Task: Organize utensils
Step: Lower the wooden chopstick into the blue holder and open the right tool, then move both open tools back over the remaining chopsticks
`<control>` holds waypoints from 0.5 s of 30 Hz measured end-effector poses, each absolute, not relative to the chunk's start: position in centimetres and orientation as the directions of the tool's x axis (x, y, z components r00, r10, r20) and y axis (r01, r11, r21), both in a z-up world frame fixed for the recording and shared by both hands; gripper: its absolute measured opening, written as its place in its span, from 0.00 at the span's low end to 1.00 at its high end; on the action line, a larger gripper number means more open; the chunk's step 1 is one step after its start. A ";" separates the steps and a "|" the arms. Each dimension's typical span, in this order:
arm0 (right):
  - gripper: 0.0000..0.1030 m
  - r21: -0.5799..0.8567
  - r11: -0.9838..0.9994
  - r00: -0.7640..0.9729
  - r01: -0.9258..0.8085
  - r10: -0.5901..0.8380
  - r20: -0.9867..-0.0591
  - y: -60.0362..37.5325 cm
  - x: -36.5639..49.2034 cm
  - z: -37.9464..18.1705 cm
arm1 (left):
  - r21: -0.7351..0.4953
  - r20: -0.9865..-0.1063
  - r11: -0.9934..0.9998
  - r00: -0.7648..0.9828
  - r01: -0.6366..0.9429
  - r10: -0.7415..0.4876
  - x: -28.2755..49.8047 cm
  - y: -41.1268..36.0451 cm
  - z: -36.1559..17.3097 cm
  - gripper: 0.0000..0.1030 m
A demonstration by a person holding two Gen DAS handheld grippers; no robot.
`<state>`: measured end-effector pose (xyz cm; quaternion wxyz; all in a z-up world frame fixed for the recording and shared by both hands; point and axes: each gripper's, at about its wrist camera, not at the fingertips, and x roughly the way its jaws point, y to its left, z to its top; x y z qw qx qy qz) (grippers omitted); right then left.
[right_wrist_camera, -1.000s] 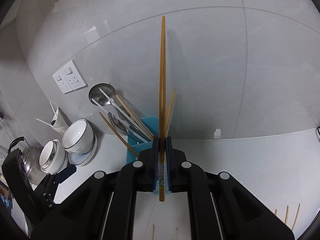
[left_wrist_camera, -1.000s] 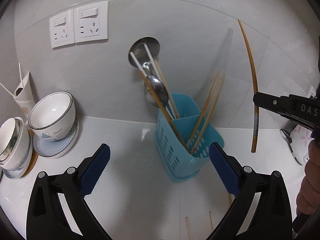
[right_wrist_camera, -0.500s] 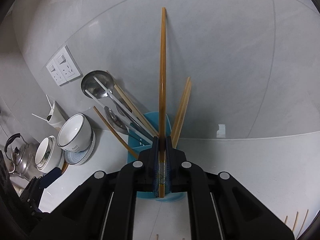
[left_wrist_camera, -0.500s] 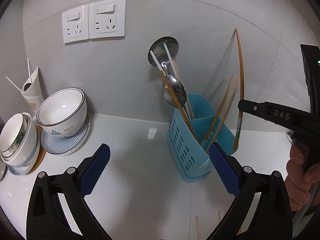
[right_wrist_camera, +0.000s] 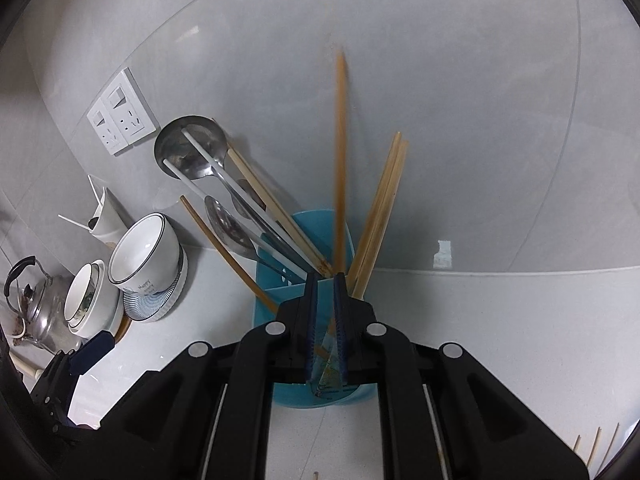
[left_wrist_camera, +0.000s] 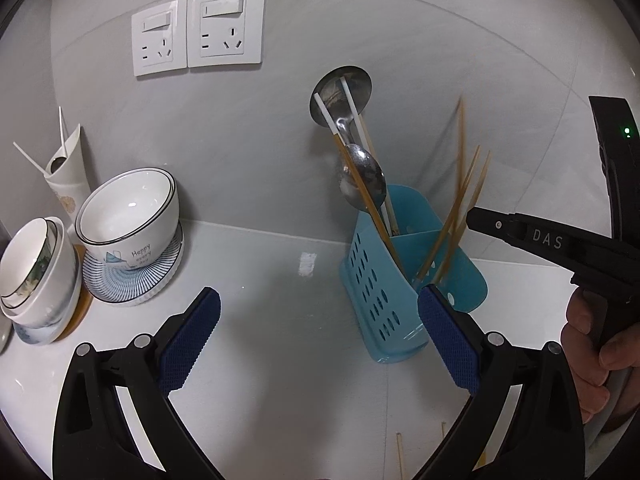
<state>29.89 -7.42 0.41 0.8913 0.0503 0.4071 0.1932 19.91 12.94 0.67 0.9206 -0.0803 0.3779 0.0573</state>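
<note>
Right gripper (right_wrist_camera: pixel 325 280): poised right above the blue holder (right_wrist_camera: pixel 280 280), its jaws just parted to a narrow slit; the pads no longer press on the chopstick.
Chopstick (right_wrist_camera: pixel 340 152): upright and motion-blurred, its lower end inside the holder's right compartment, passing between the right gripper's fingers but free of them.
Left gripper (left_wrist_camera: pixel 320 332): jaws spread wide, nothing between them, hovering over bare counter in front of the holder.
Blue holder: stands on the white counter (left_wrist_camera: pixel 280 360) close to its back edge, against the wall.
Other chopsticks (right_wrist_camera: pixel 380 212): a small bundle leaning right in the same compartment.
Ladle and spoon (left_wrist_camera: pixel 340 92): lean left out of the other compartment, with white and wooden chopsticks.
Bowls (left_wrist_camera: pixel 128 208): stacked on plates toward the counter's left end.
Loose chopsticks (right_wrist_camera: pixel 596 444): lie on the counter near its front edge.
Hand (left_wrist_camera: pixel 596 352): grips the right gripper's handle.
</note>
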 end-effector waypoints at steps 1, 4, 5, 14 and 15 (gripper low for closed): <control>0.11 0.240 0.922 0.596 -0.304 0.380 -0.707 -7.4 29.8 0.4 | -0.104 -0.704 0.981 0.708 -0.167 0.046 19.9 12.9 0.7 0.94; 0.25 0.231 0.924 0.604 -0.305 0.375 -0.704 -7.7 29.4 0.6 | -0.105 -0.702 0.980 0.710 -0.167 0.045 19.9 12.9 0.8 0.94; 0.29 0.226 0.926 0.608 -0.304 0.371 -0.703 -7.9 29.3 0.7 | -0.106 -0.702 0.981 0.711 -0.165 0.044 19.9 12.9 0.8 0.94; 0.75 0.162 0.941 0.660 -0.299 0.326 -0.677 -9.5 26.8 2.0 | -0.093 -0.693 0.983 0.719 -0.157 0.049 19.8 12.0 1.0 0.94; 0.79 0.156 0.942 0.662 -0.297 0.321 -0.677 -9.8 26.5 2.1 | -0.091 -0.693 0.983 0.719 -0.156 0.050 19.8 11.9 1.1 0.94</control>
